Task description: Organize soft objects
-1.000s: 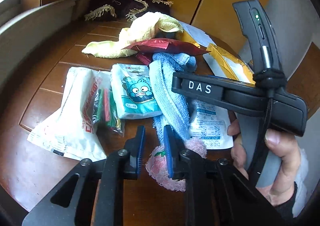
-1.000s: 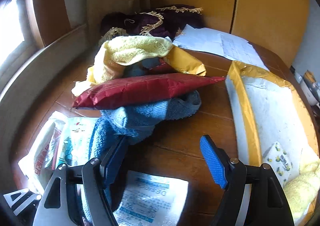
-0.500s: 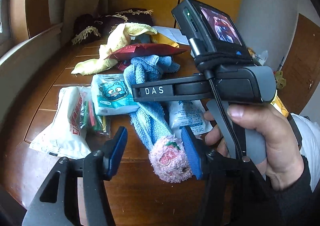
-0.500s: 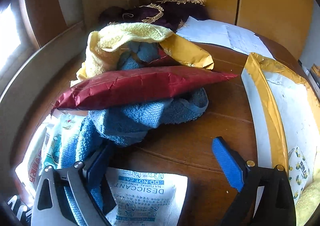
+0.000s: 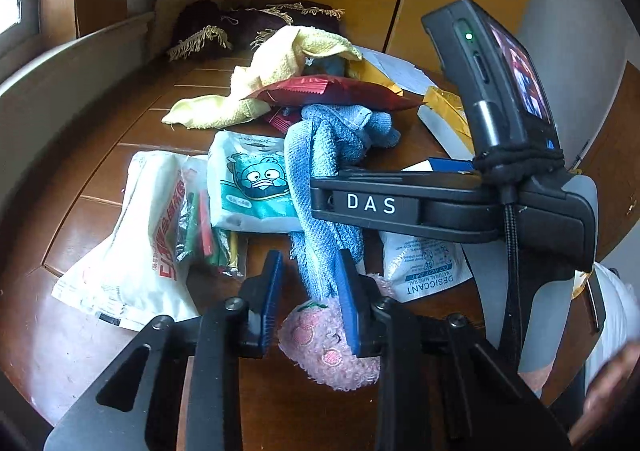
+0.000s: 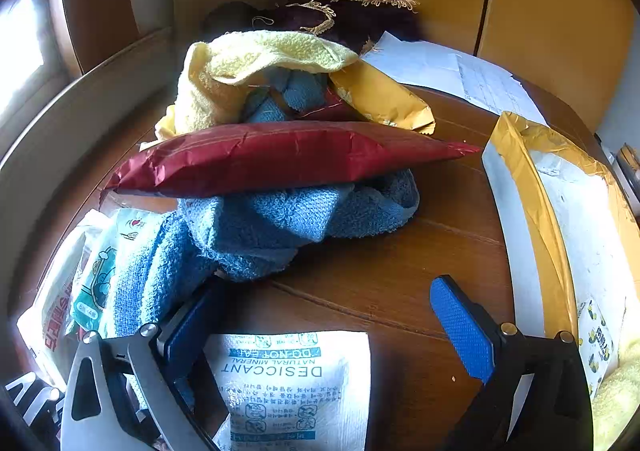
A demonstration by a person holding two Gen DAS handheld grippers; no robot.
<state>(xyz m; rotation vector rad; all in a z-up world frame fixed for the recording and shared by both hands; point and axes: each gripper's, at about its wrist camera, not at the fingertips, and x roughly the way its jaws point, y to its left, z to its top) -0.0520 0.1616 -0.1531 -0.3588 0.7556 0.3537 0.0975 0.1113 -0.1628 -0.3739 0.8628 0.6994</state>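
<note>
A long blue towel runs down the round wooden table, and a pink fuzzy piece lies at its near end. My left gripper straddles that end and its jaws are closing. The right pad touches the fabric, while a dark gap shows beside the left pad. My right gripper stands wide open over bare wood, just beyond a white desiccant pack. Its left finger rests against the blue towel. Nothing is gripped. The right gripper's black body crosses the left wrist view.
A red foil pouch and a yellow towel are piled on the blue towel. A cartoon tissue pack and a white plastic bag lie left. A yellow mailer lies right, papers and a maroon fringed cloth behind.
The left jaws opened wide half a second ago and have narrowed again around the towel's pink end. The right jaws spread wider and the right gripper edged closer to the pile.
</note>
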